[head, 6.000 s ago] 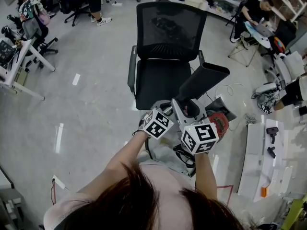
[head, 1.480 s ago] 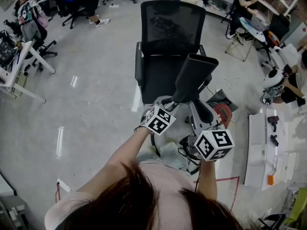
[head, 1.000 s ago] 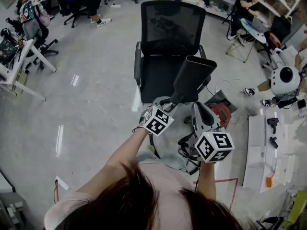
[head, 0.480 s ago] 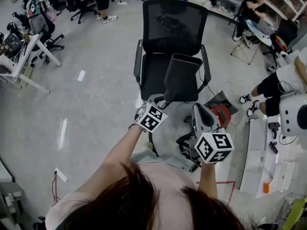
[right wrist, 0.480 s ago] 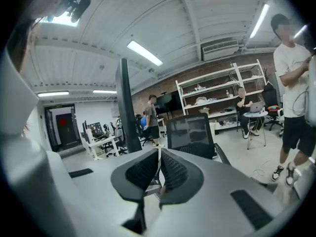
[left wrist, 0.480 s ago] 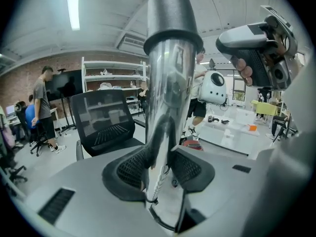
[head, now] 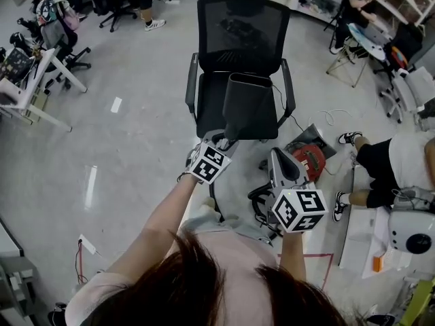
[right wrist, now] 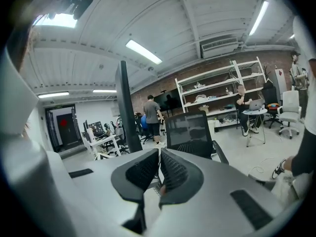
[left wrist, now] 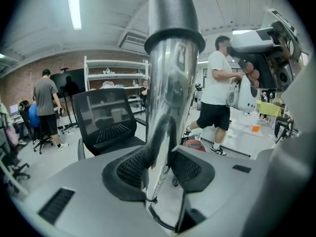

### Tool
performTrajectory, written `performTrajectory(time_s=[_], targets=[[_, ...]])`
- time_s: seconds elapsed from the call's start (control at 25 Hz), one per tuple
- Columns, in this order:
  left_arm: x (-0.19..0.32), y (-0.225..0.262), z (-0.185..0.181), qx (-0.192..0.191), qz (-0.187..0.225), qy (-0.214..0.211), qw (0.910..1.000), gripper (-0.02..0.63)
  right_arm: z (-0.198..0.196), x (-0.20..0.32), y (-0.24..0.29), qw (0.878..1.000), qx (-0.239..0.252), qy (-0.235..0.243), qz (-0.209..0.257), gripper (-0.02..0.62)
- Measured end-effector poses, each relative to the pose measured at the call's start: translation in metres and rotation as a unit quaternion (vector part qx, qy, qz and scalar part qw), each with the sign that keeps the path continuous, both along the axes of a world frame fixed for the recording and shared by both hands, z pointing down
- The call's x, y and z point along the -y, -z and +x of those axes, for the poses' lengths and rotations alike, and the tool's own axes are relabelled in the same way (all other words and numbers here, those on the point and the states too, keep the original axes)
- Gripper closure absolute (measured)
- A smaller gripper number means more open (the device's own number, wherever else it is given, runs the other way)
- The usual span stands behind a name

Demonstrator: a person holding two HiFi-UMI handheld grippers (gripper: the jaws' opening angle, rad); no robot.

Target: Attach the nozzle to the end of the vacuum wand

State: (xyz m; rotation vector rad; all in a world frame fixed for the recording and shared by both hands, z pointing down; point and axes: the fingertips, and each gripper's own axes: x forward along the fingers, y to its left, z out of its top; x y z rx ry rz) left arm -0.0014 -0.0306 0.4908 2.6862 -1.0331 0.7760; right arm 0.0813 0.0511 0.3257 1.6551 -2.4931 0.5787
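Now the left tool has swung the nozzle leftward over the chair.

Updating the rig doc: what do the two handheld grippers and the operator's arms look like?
The two match. The left gripper and right gripper have smooth grey moulded bodies, each topped with a white cube bearing black square markers. The fingers carry black mesh-textured pads. The operator wears a pale pink short-sleeved top, with bare forearms.

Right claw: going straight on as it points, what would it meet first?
Probably the black office chair, just beyond the right claw, which has been closing on nothing; the nozzle stands left of that line. Depth is unclear.
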Motion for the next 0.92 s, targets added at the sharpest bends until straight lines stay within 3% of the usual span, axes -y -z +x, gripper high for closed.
performTrajectory(time_s=[0.92], targets=[[-0.002, -0.002, 0.022, 0.007, -0.003, 0.013, 0.9999, 0.448, 0.047, -0.019, -0.011, 1.0, 0.013, -0.015, -0.017, 0.56]])
